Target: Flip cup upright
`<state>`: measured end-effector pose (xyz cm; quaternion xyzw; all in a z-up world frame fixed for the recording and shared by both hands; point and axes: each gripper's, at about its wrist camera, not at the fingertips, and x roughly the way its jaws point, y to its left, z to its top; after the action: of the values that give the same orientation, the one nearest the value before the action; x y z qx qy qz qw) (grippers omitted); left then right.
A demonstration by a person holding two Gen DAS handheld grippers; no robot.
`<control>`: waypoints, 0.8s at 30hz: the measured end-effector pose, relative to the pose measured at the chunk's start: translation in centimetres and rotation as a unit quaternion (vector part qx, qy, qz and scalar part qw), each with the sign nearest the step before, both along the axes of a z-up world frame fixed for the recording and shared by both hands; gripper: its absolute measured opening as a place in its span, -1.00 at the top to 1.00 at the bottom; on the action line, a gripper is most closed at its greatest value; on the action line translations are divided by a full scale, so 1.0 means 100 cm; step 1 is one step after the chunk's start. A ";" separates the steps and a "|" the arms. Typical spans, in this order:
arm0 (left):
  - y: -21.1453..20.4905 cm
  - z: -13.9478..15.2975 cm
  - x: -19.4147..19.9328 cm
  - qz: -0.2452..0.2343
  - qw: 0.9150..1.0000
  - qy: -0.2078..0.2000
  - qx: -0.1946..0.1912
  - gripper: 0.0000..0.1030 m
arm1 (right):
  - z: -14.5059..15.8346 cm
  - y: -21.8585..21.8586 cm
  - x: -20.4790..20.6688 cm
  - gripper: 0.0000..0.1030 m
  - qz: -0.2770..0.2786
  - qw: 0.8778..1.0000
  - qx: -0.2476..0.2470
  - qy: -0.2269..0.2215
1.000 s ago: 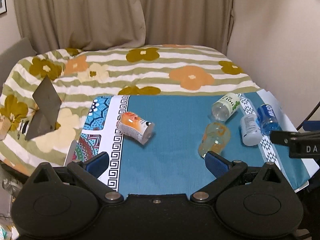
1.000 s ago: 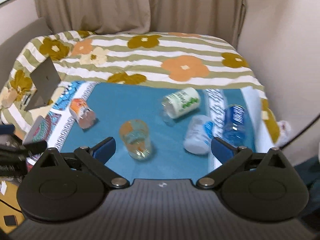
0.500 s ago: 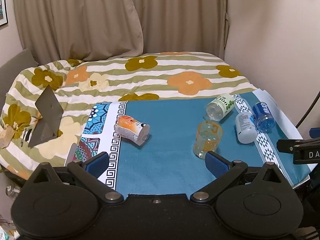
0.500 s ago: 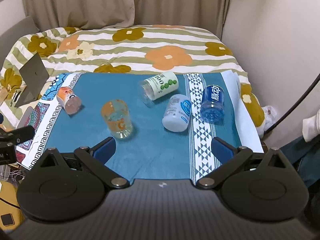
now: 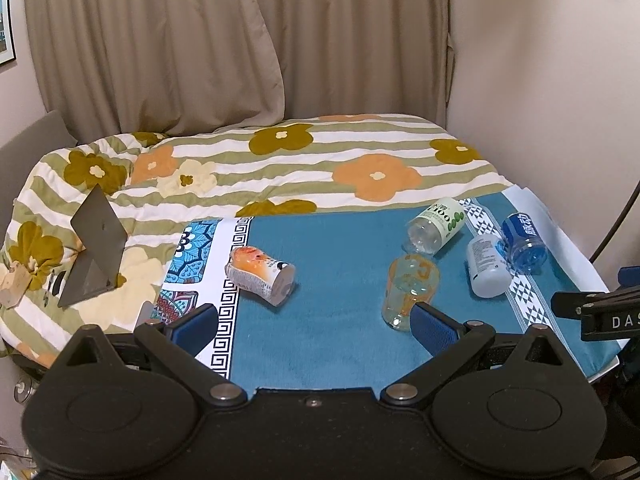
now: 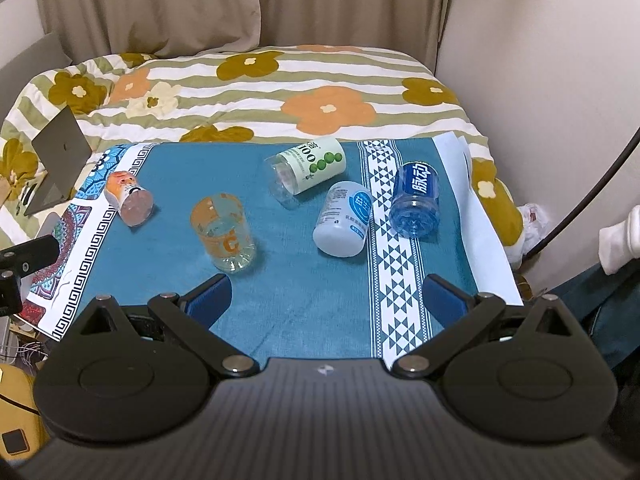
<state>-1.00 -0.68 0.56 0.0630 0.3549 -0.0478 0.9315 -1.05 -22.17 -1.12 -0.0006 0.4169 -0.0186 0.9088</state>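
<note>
Five cut-off bottle cups are lying tipped over on a blue cloth (image 6: 304,304) spread over the near end of a bed with a flowered quilt (image 6: 320,80), and both tools are hanging back above the near edge, touching nothing. The left gripper (image 5: 314,326) is holding its jaws spread wide and empty, and the right gripper (image 6: 328,298) is doing the same. From the right gripper, the clear cup with orange print (image 6: 222,232) is lying on its side at about eleven o'clock, nearest of all; the green-labelled cup (image 6: 310,170) is sitting at twelve, the white cup (image 6: 344,218) just beside the blue cup (image 6: 416,200) at one o'clock, and the orange-labelled cup (image 6: 128,198) well apart at ten. From the left gripper that orange-labelled cup (image 5: 260,274) is lying at eleven and the clear cup (image 5: 408,286) at one, close to its right finger. I am judging that nothing has been grasped yet. The cups are round, thin and light, so a finger nudging one sideways is likely to send it rolling over the cloth, and the white and blue pair, nearly touching, are leaving little room for a finger between them. Squeezing hard could crumple a thin wall, and the soft bedding underneath may let a righted cup topple again.
</note>
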 end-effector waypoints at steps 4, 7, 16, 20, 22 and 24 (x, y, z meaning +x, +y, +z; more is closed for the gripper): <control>-0.002 0.001 0.000 -0.001 1.000 -0.002 0.001 -1.00 | 0.000 -0.001 0.000 -1.00 -0.002 1.000 0.001 -0.001; -0.003 0.001 0.000 -0.002 1.000 -0.003 0.003 -1.00 | -0.001 -0.002 0.000 -1.00 -0.003 1.000 0.003 -0.001; -0.004 0.001 0.000 -0.002 1.000 -0.003 0.004 -1.00 | -0.001 -0.003 0.001 -1.00 -0.003 1.000 0.004 -0.001; -0.004 0.001 0.000 -0.002 1.000 -0.003 0.006 -1.00 | -0.002 -0.004 0.001 -1.00 -0.006 1.000 0.006 -0.002; -0.004 0.001 -0.001 -0.002 1.000 -0.004 0.007 -1.00 | -0.002 -0.004 0.001 -1.00 -0.006 1.000 0.006 -0.001; -0.004 0.001 -0.001 -0.002 1.000 -0.005 0.009 -1.00 | -0.003 -0.005 0.001 -1.00 -0.007 1.000 0.006 -0.001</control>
<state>-1.09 -1.08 0.70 0.0723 0.3502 -0.0465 0.9327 -0.98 -22.62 -1.46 0.0079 0.4163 -0.0220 0.9089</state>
